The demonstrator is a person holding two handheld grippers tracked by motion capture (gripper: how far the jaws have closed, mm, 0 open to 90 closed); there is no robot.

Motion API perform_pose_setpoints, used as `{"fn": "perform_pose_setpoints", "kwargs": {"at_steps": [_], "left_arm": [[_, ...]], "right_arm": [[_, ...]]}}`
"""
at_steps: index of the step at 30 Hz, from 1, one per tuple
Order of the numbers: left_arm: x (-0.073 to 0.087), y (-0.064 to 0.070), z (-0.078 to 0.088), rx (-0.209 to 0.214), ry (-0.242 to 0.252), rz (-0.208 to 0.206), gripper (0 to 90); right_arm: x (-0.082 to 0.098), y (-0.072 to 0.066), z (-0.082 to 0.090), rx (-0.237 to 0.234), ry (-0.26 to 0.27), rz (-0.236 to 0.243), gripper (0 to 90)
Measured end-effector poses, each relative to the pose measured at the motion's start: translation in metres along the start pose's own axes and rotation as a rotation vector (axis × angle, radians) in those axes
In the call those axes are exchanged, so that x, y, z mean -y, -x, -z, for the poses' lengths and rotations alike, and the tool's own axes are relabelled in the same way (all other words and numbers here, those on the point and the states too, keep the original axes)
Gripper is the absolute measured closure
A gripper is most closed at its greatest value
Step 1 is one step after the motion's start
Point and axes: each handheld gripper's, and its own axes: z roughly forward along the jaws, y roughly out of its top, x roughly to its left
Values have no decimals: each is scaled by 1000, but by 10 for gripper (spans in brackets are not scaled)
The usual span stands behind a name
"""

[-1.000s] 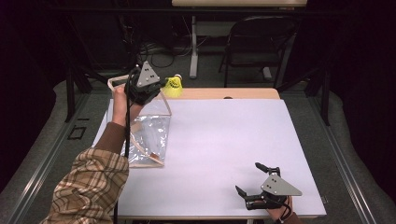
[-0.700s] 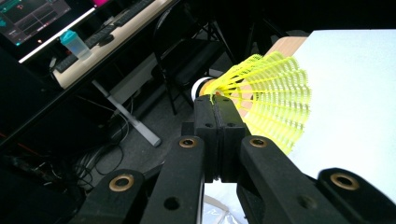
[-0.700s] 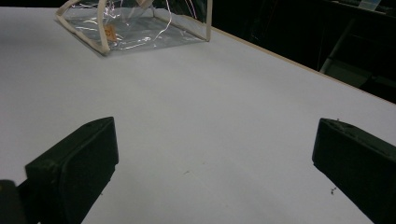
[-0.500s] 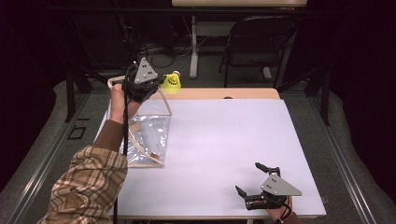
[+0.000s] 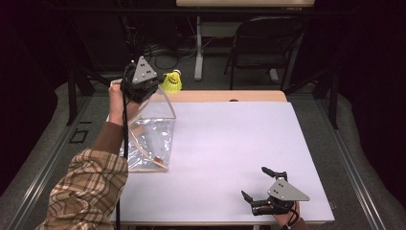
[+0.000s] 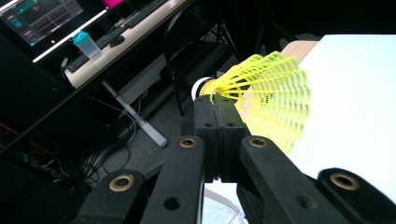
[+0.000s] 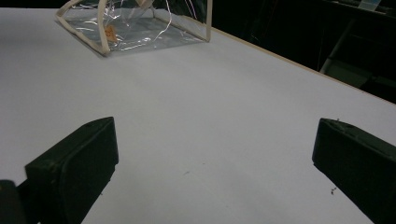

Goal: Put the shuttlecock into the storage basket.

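Note:
A yellow shuttlecock (image 5: 172, 82) with a white cork tip is held in the air over the table's back left corner. My left gripper (image 5: 160, 86) is shut on it. In the left gripper view the jaws (image 6: 215, 100) pinch the shuttlecock (image 6: 273, 105) where its mesh skirt meets the cork. Just below it stands a clear plastic pouch (image 5: 149, 136) with beige trim, its mouth facing up. My right gripper (image 5: 253, 182) rests at the near right of the table, open with nothing between its fingers (image 7: 217, 140). The pouch (image 7: 135, 28) lies far ahead of it.
A white sheet (image 5: 239, 143) covers the table, and a strip of bare wood (image 5: 230, 96) shows along the far edge. A dark folding chair (image 5: 268, 43) and desk legs stand behind the table. A desk with a monitor and a bottle (image 6: 86, 44) stands farther back.
My left gripper has lifted the shuttlecock slightly and shifted it a little left. The right gripper and the pouch have stayed put.

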Motion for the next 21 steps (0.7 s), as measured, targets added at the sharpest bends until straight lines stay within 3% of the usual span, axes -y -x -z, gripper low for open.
{"fn": "perform_pose_setpoints", "kwargs": {"at_steps": [21], "left_arm": [[-1, -9, 9, -29, 14, 8, 900]], "right_arm": [[0, 0, 0, 0, 2, 1, 0]]}}
